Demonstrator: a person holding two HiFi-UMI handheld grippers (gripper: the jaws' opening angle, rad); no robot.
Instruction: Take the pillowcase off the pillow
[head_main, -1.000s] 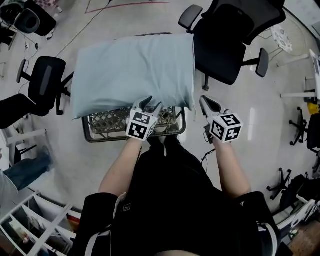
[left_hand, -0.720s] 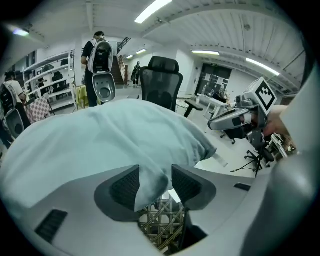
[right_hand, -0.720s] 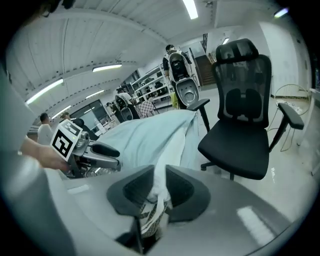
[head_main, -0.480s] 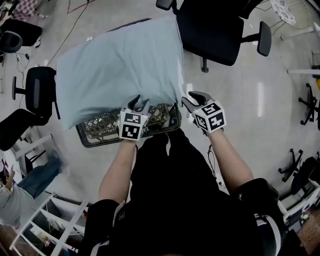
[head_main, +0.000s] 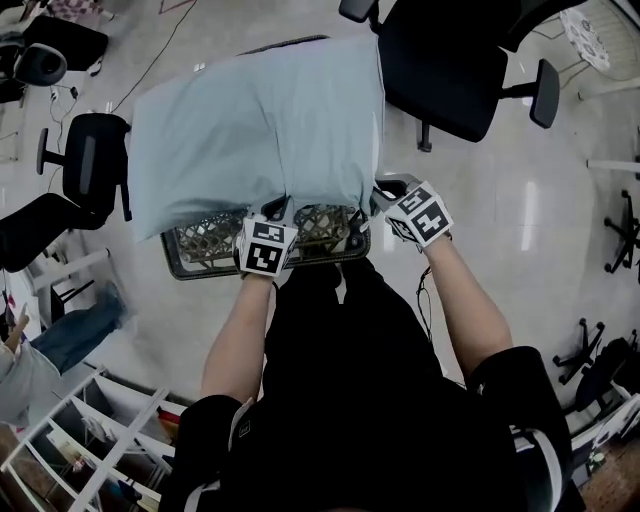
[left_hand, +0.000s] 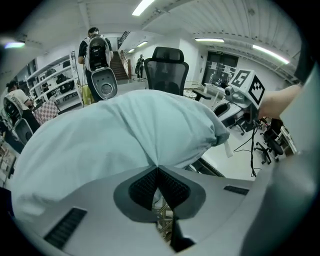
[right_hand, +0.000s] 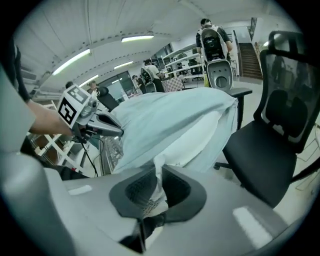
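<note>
The left gripper (head_main: 281, 210) is pinching the near edge of the pale blue pillowcase (head_main: 250, 120), its jaws just closing together on the cloth. The right gripper (head_main: 386, 190) is just clamping the white pillow (right_hand: 197, 137) at the open end, likely so the two can be pulled apart. Both are lying across a wire basket (head_main: 200, 262), with a black chair (head_main: 440, 70) standing beyond.

Pale blue pillowcase (head_main: 260, 120), white pillow (right_hand: 197, 139), black chair (head_main: 450, 80), lattice-patterned basket (head_main: 205, 242)

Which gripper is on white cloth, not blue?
The right gripper: its jaws have just been closing on the white pillow; the left gripper pinches the blue pillowcase.
</note>
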